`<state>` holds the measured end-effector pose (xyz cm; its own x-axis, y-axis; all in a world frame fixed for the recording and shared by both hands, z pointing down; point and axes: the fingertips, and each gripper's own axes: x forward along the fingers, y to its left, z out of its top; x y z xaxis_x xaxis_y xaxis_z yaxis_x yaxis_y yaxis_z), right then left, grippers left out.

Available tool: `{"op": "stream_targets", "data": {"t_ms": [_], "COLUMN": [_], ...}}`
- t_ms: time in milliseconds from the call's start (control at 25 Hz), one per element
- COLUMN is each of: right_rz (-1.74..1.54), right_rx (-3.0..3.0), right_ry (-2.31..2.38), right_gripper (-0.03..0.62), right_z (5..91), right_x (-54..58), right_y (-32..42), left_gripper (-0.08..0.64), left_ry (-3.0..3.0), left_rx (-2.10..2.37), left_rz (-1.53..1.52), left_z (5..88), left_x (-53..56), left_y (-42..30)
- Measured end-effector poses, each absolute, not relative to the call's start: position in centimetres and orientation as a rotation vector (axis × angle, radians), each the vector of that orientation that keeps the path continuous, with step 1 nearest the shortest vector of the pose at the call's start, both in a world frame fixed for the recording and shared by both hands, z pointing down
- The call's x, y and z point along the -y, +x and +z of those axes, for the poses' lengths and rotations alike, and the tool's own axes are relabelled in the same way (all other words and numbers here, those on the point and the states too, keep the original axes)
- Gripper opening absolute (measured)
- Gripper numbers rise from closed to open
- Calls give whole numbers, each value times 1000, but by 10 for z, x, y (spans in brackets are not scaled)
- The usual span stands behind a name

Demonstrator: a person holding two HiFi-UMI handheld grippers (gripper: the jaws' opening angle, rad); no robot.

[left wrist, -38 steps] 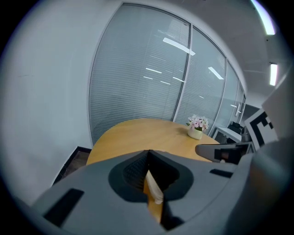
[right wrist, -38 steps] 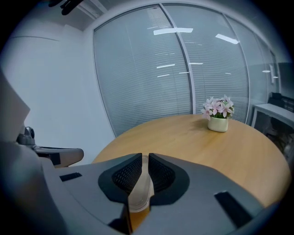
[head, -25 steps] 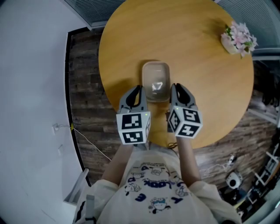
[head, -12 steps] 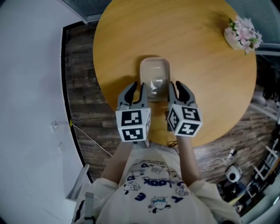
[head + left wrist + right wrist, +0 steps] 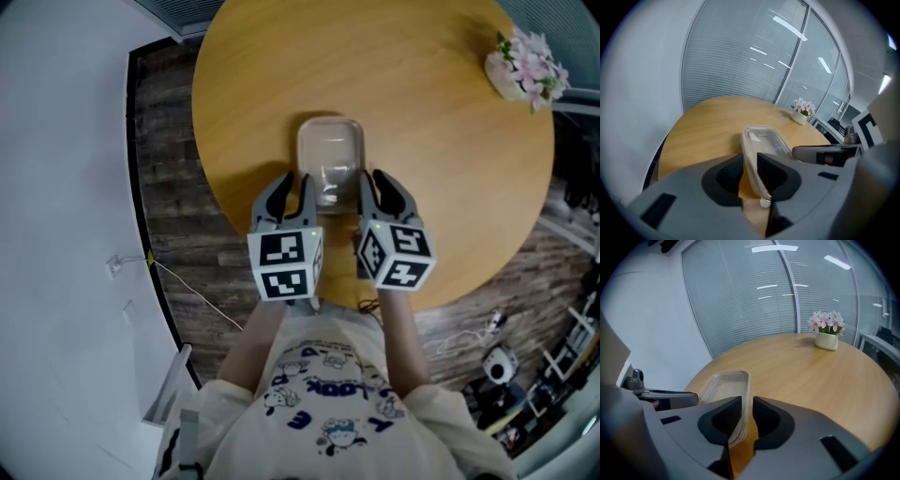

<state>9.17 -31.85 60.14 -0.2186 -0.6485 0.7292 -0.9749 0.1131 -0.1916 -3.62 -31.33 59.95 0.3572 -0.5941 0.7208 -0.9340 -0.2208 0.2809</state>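
A round wooden surface [image 5: 422,141] stands before a glass wall [image 5: 740,61] with shut blinds, over a dark plank floor [image 5: 169,206]. A small pot of pink flowers [image 5: 525,70] sits by the far right edge, well apart from everything else.

Toward the near edge, a little left of the middle, is a clear plastic tub [image 5: 330,155], its long sides running away from us. We hold it from both sides. The left claw [image 5: 289,195] is clamped on the tub's left wall, and the rim shows pinched between the dark pads in the left gripper view [image 5: 749,161]. The right claw [image 5: 378,192] is clamped on the right wall in the same way [image 5: 746,406]. Both grips sit at the tub's near end. We cannot tell whether its base rests on the surface or hangs just above it.

The tub looks empty, so we judge it very light. Its thin, glossy walls should flex and may slip or bow under a hard squeeze. The rolled rim is likely the stiffest part, so the long sides at the rim look to us the best place to grip, with even pressure from both sides.
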Motion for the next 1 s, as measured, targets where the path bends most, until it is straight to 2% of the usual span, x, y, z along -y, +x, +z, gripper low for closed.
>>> {"op": "stream_targets", "data": {"t_ms": [160, 400, 1000], "right_rz": [955, 956, 961], "right_rx": [1931, 1929, 1935], "right_ry": [1581, 1588, 1588], "right_gripper": [69, 29, 21], "right_z": [603, 604, 600], "right_x": [319, 319, 318], "right_y": [92, 92, 89], "left_gripper": [74, 66, 25], "left_ry": [1912, 1893, 1918], "left_rx": [1329, 1336, 1368], "left_rz": [626, 602, 622], "left_z": [604, 605, 599], "left_x": [312, 311, 313], "left_y": [-36, -35, -35]}}
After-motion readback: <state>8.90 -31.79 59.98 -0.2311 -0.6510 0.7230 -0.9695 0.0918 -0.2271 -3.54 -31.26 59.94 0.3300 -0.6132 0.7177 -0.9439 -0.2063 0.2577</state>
